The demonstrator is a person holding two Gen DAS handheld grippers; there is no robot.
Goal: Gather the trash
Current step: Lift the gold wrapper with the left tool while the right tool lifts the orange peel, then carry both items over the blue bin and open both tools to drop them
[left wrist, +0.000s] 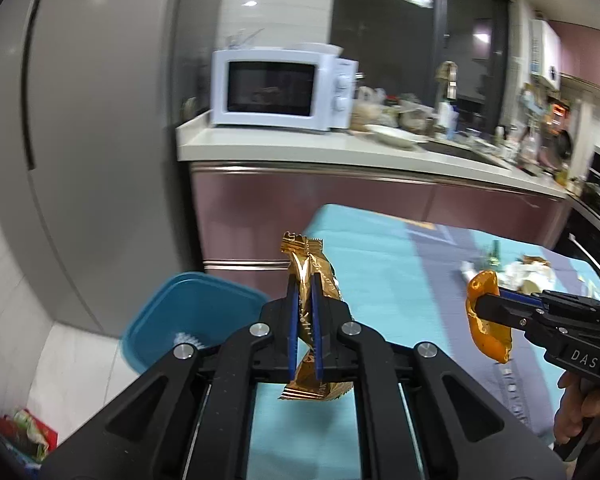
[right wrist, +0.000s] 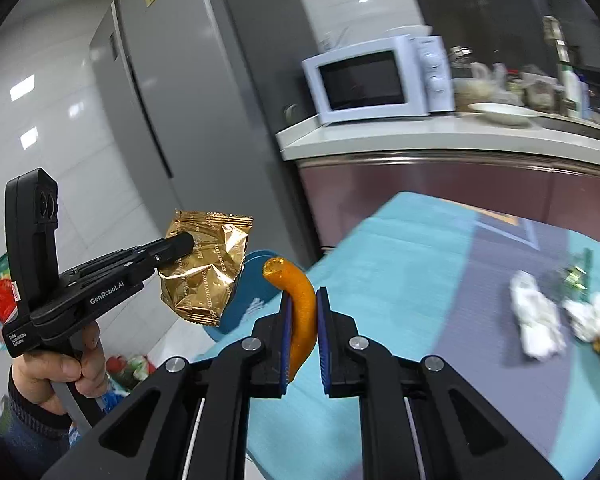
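While we hold both tongs up over the near edge of the table [left wrist: 380, 248], each one has a piece of trash pinched in it. Our left gripper [left wrist: 305, 280] is clenched on a crumpled gold wrapper [left wrist: 318, 276], which stands upright between the blue pads and sticks out above and below them; from the right wrist view the same wrapper [right wrist: 204, 268] hangs in the air beside the fridge [right wrist: 172, 80], clear of the table. Our right gripper [right wrist: 303, 300] is closed on a curled strip of orange peel [right wrist: 300, 304], its top end bending over to the left.

Below and to the left of the table sits a blue bin [left wrist: 188, 312] on the floor, with a scrap of white inside it. It lies just past the gold wrapper in the left wrist view.

More trash remains on the teal tablecloth: crumpled white tissues [right wrist: 536, 320] and a small green wrapper [right wrist: 578, 274] lie together toward the right side. Behind the table we see a counter [left wrist: 300, 146] with a white microwave [left wrist: 280, 88] on it.
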